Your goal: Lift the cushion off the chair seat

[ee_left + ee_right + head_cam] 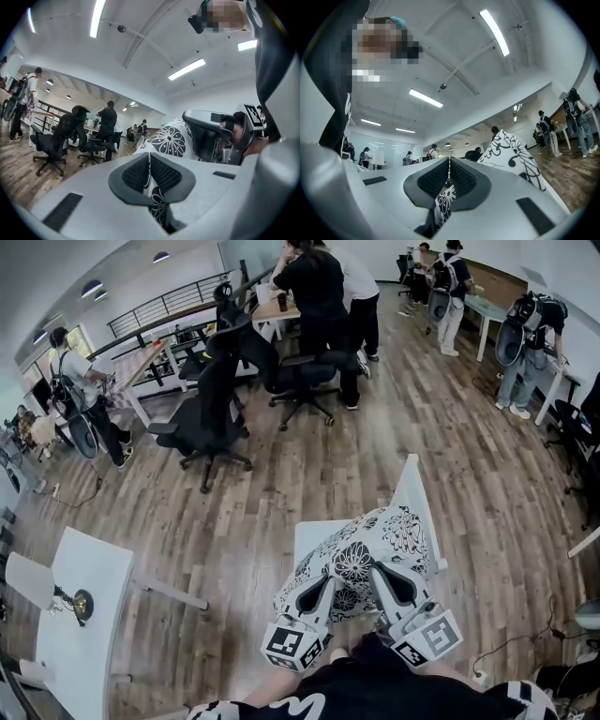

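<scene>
A white cushion (366, 554) with black flower print hangs in the air above a white chair (412, 488), whose seat (307, 538) shows to its left. My left gripper (323, 590) is shut on the cushion's near edge, and my right gripper (382, 579) is shut on the same edge beside it. In the left gripper view the cushion (168, 138) rises beyond the left gripper (149, 173), with patterned fabric pinched between the pads. In the right gripper view the fabric is clamped in the right gripper (449, 180), and a cushion (513, 152) corner stands up at the right.
A white table (84, 615) with a small lamp stands at the left. Black office chairs (211, 418) and desks are farther back. Several people stand around the room on the wooden floor (309, 474). A cable (525, 629) lies at the right.
</scene>
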The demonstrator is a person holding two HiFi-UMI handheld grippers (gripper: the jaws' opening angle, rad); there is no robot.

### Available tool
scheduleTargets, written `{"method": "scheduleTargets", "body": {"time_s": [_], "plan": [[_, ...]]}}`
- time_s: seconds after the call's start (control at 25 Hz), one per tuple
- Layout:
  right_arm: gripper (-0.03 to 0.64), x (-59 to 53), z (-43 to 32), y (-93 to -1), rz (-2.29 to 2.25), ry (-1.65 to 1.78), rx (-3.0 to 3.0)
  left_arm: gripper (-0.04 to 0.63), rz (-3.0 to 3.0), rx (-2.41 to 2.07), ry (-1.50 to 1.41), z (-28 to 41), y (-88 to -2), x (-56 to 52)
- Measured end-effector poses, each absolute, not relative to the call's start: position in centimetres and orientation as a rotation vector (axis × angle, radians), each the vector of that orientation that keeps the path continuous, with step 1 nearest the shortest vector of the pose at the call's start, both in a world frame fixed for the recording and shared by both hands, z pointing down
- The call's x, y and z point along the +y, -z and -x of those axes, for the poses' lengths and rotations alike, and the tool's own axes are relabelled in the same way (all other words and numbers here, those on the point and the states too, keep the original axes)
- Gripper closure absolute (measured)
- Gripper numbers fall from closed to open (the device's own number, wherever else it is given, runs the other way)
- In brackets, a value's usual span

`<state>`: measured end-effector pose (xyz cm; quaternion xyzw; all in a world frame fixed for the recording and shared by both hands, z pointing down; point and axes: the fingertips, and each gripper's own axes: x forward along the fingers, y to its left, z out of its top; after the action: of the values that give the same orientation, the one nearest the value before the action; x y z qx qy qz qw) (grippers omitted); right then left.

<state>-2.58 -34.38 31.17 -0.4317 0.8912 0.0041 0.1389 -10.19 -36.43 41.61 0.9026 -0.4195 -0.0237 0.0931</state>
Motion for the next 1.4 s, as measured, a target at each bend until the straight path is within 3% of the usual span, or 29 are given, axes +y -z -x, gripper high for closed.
{"method": "scheduleTargets", "body": {"time_s": [0.44,1.04,1.4], "plan": [[0.595,-32.0,1.8,-33.0,1.148,0.075,2.656,0.583,-2.626,-1.298,0.125,8.3,-42.0,-33.4],[0.595,-23.0,-8.0,-30.3,1.094,0.038,2.621,0.583,-2.598,-1.444,0.215,0.5,-39.0,-24.0],[0.595,-18.1,-8.4,-31.5,0.954,0.109,2.668,0.583,-2.491,-1.570,0.222,-0.4,-39.5,-17.2]]}}
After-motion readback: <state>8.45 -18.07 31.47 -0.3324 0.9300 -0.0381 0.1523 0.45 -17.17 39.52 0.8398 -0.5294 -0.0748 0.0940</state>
